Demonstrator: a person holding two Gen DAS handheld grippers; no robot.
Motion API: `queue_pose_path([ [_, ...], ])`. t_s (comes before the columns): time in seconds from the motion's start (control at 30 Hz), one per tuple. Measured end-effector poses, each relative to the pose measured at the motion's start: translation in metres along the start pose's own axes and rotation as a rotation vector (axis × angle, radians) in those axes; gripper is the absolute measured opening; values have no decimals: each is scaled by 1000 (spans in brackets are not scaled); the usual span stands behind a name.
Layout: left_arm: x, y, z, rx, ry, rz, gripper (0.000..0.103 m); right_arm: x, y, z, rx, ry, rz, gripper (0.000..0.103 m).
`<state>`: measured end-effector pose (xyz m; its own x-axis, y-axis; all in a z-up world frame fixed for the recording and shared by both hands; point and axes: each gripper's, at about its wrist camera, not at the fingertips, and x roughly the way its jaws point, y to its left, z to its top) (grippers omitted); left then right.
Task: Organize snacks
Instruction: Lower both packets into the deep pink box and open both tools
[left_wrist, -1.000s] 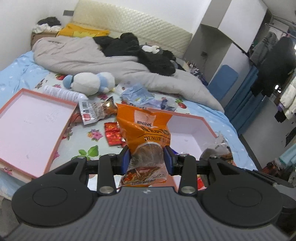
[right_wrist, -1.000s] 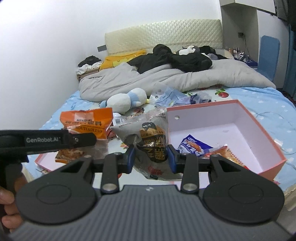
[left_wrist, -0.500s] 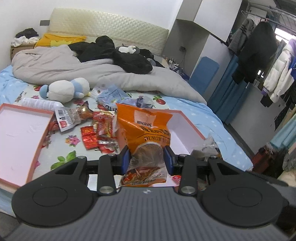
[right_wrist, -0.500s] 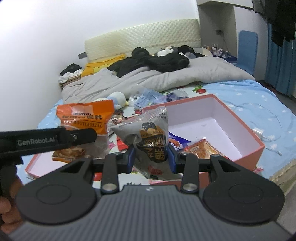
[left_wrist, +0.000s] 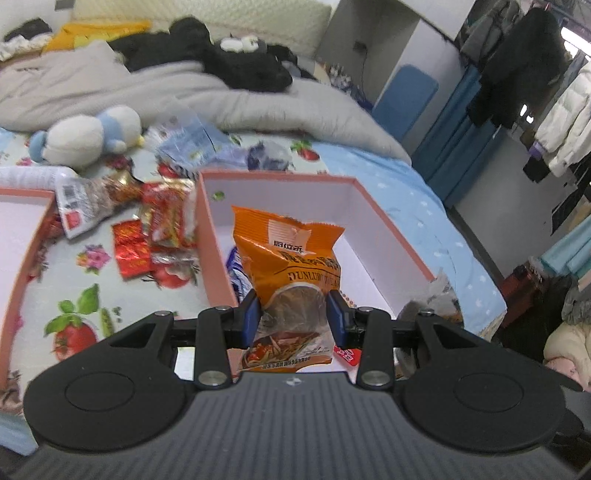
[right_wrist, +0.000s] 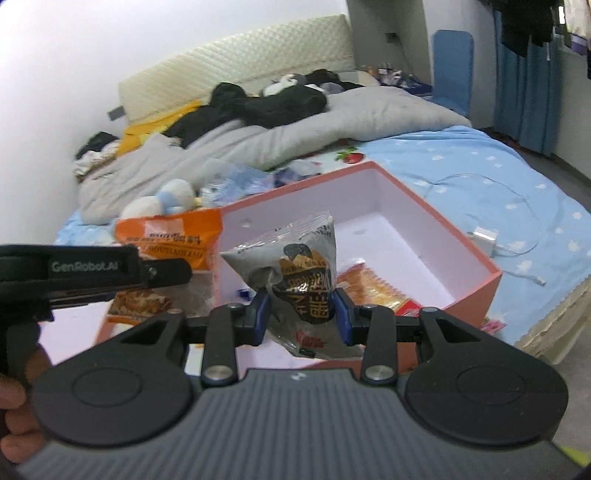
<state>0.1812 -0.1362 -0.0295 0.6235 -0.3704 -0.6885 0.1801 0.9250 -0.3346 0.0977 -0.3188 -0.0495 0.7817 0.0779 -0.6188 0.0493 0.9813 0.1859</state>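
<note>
**Both tongs carry a snack packet over the pink box**

The left tongs (left_wrist: 292, 314) are clamped on an orange snack bag (left_wrist: 291, 258), which stands upright between the blue pads. Just beyond them lies the open pink box (left_wrist: 388, 236) on the bed (left_wrist: 424, 192), with a blue-and-white packet (left_wrist: 236, 269) inside it, left of the bag. Loose red wrappers (left_wrist: 147, 236) lie on the sheet to the left of the tongs.

The right tongs (right_wrist: 301, 314) are clamped on a grey-and-black snack packet (right_wrist: 295, 266), held above the near end of the same box. An orange biscuit packet (right_wrist: 373, 286) lies in the box just right of these tongs.
</note>
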Motion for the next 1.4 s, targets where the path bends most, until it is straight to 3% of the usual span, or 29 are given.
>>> queue_pose_path([
  [0.33, 97, 3, 30, -17, 123, -6, 44, 75, -30, 27, -2, 61, -31, 40],
  [0.67, 156, 11, 40, -16, 210, -7, 45, 125, -48, 27, 36, 162, -22, 41],
  [0.73, 160, 9, 41, 11, 220, -19, 52, 129, -49, 25, 41, 183, -34, 42],
  [0.77, 161, 8, 41, 36, 229, -19, 64, 129, -50, 24, 45, 186, -34, 44],
  [0.83, 158, 6, 41, 57, 210, 10, 73, 128, -51, 24, 57, 186, -14, 43],
  [0.97, 143, 6, 41, 57, 187, 0, 73, 117, -49, 24, 70, 164, -23, 53],
  [1.4, 42, 13, 25, 27, 57, -16, 73, 46, -15, 14, 46, 39, 37, 53],
])
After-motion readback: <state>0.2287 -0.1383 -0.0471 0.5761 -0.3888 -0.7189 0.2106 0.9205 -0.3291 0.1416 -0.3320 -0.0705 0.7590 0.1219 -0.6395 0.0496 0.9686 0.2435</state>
